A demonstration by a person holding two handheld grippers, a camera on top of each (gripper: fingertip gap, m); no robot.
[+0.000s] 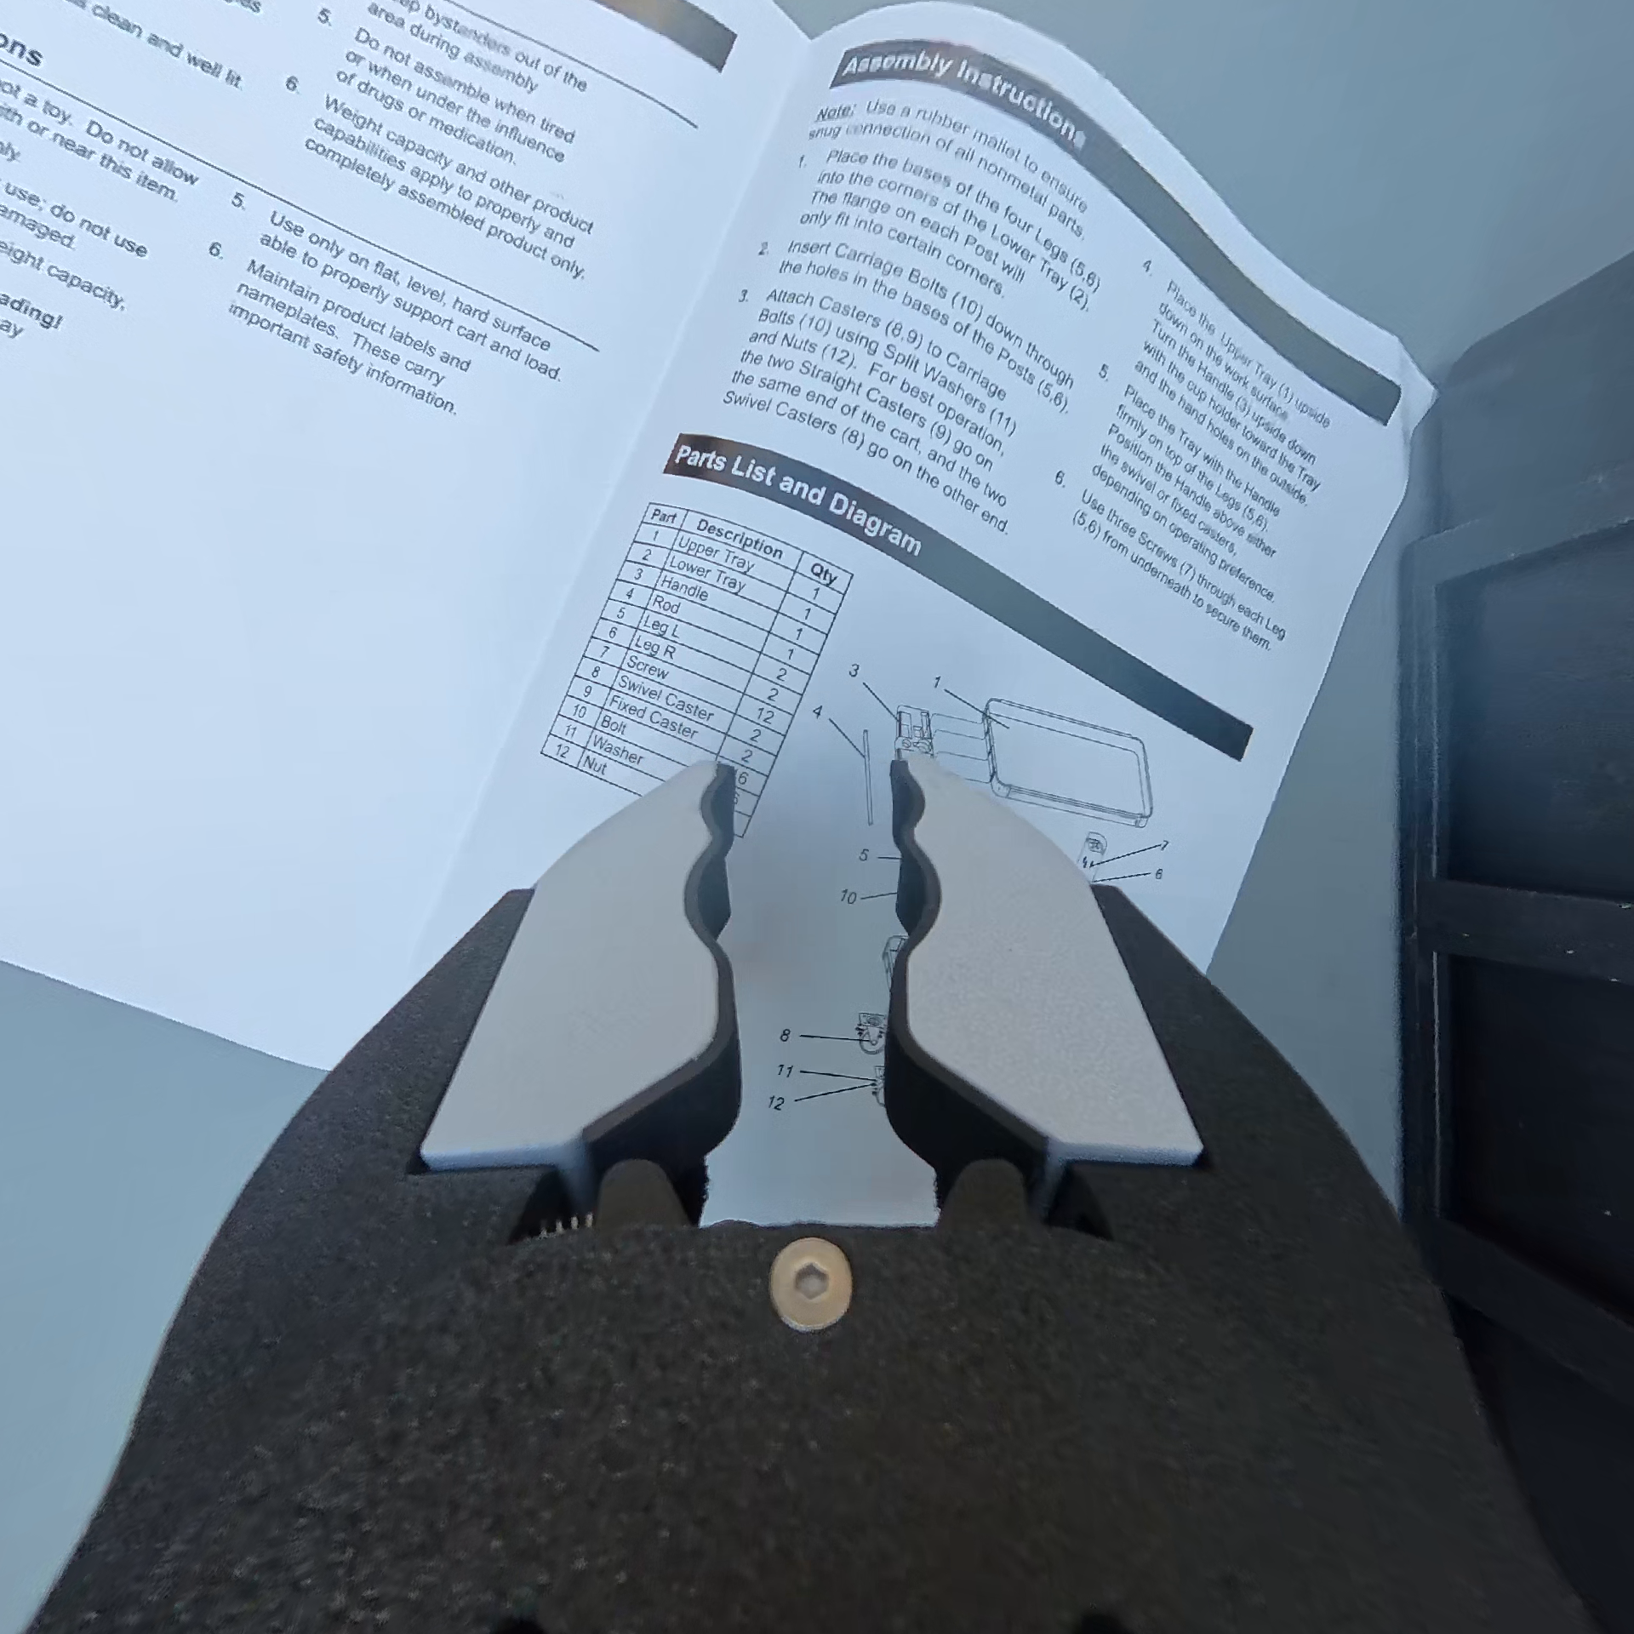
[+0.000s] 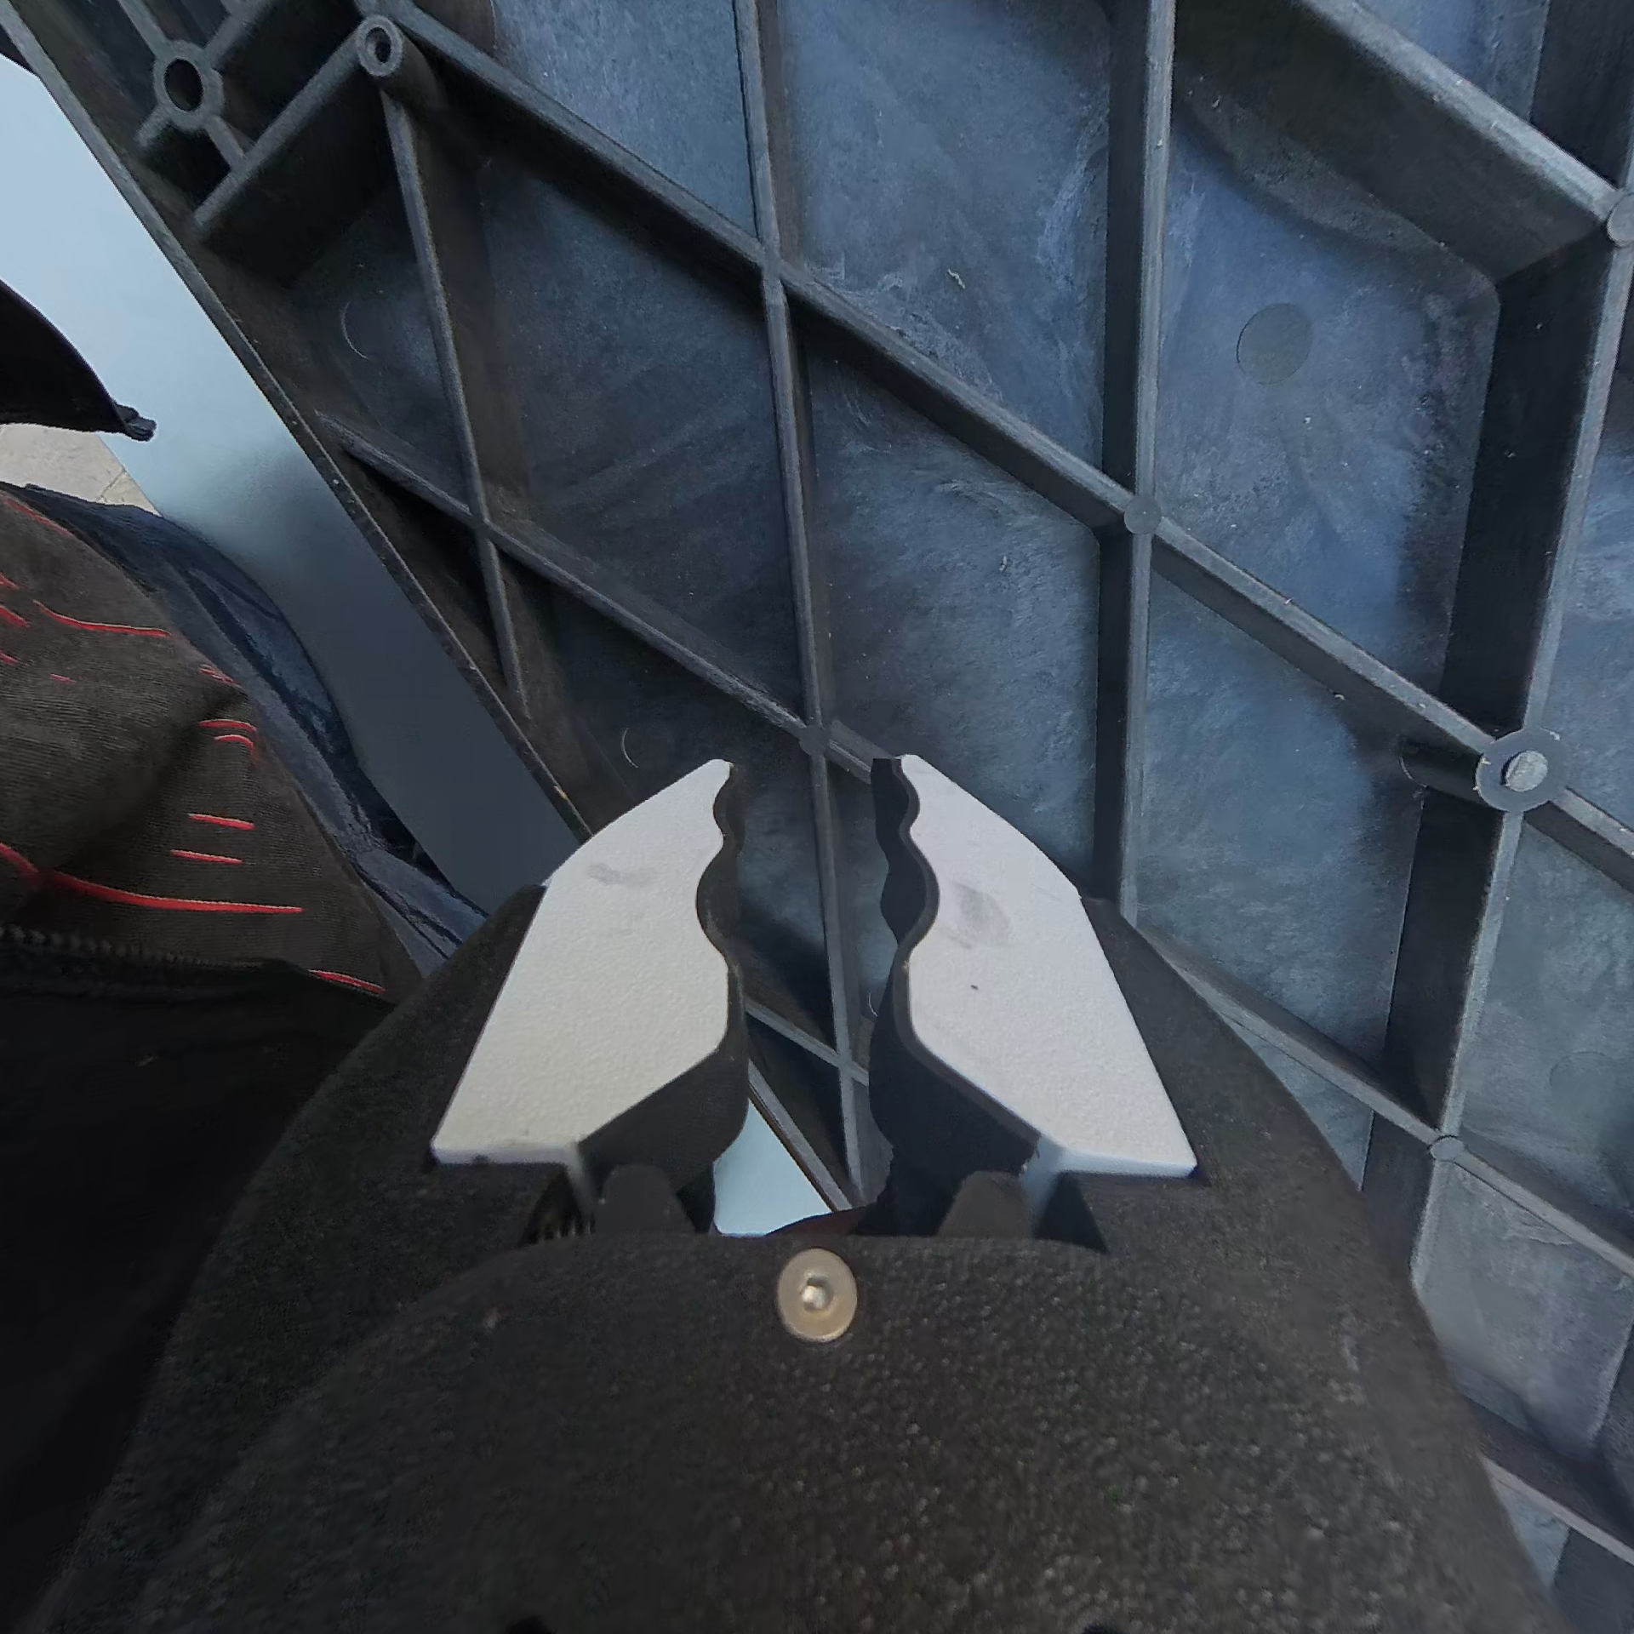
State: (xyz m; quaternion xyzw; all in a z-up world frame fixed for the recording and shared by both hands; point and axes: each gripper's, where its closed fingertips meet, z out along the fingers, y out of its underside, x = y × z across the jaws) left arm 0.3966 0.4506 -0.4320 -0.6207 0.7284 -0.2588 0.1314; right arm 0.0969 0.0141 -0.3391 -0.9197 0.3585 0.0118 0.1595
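In the left wrist view an open white paper booklet (image 1: 530, 495) with printed text, a table and a line drawing lies on a grey surface (image 1: 133, 1194). My left gripper (image 1: 812, 774) hovers just above its right-hand page, jaws apart and empty. In the right wrist view my right gripper (image 2: 803, 769) is over the ribbed underside of a large black plastic panel (image 2: 1017, 424), jaws apart with a thin rib running between them, holding nothing.
A black ribbed plastic part (image 1: 1521, 796) stands at the right edge of the left wrist view. In the right wrist view a person's dark clothing with red stitching (image 2: 133, 796) fills the left side, with a strip of grey surface (image 2: 371, 619) beside the panel. The grippers' ends are close to 55 centimeters from one another.
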